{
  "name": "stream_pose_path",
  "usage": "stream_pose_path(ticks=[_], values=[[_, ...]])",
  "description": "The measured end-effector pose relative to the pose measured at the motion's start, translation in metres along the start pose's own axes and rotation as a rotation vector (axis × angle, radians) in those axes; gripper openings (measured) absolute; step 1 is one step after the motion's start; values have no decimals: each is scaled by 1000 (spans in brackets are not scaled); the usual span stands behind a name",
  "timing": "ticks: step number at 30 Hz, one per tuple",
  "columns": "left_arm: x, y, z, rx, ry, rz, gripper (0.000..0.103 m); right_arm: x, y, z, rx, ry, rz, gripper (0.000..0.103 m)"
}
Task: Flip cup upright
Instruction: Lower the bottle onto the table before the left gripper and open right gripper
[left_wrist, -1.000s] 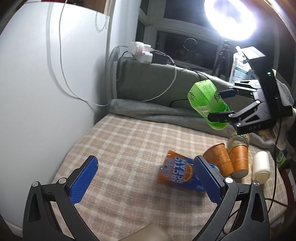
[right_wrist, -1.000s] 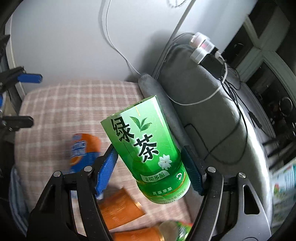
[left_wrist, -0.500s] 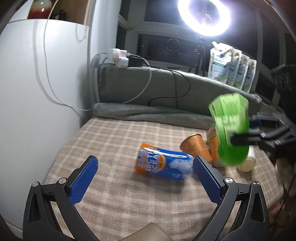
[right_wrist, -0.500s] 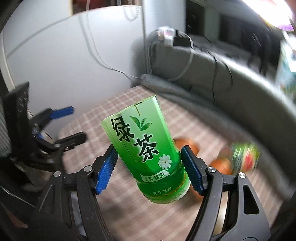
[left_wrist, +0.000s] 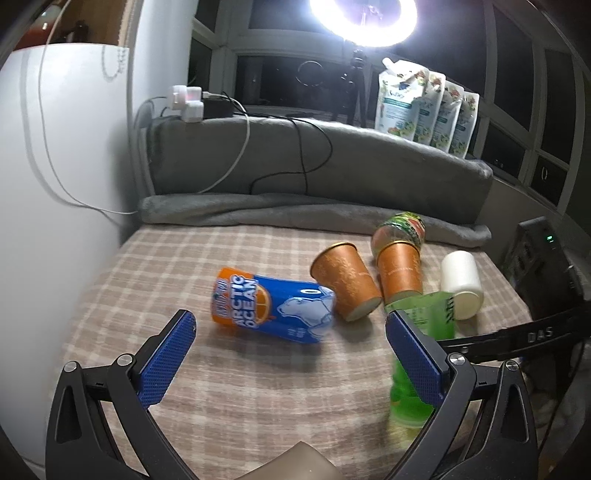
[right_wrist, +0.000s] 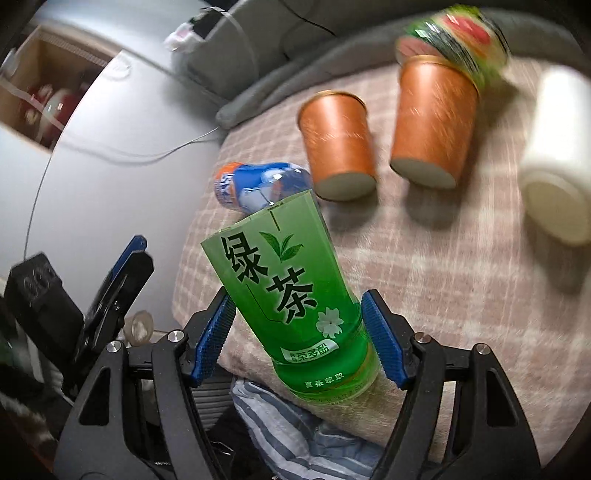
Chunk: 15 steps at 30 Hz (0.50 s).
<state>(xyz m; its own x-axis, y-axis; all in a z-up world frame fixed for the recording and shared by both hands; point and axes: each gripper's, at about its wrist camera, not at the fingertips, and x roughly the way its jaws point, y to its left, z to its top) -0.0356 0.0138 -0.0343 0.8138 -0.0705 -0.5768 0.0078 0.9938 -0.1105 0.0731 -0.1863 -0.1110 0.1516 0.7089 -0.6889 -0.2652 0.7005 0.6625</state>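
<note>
Right tongs (right_wrist: 299, 345) clamp the green tea cup (right_wrist: 284, 295); left tongs (left_wrist: 291, 354) gape wide. Lower its base squarely onto the checked surface (right_wrist: 443, 280) at six o'clock, clear of the orange cups (right_wrist: 338, 144).

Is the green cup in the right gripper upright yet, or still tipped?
Nearly upright, slightly tilted. The green cup stands base-down between the right gripper pads, open cut end up, near the table's front edge.

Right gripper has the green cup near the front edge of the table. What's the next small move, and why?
Probably lower the green cup straight down onto the checked cloth, then open the right gripper. The cup is gripped near its base, open end up, slightly tilted, beside the blue cup.
</note>
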Motion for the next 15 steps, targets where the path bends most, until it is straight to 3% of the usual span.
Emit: stream_pose_path(ticks=[10, 15], values=[[11, -6, 0, -21, 58, -64, 102, -1, -36, -1, 145, -14, -3, 73], [20, -11, 1, -25, 93, -93, 102, -13, -36, -1, 116, -54, -27, 73]])
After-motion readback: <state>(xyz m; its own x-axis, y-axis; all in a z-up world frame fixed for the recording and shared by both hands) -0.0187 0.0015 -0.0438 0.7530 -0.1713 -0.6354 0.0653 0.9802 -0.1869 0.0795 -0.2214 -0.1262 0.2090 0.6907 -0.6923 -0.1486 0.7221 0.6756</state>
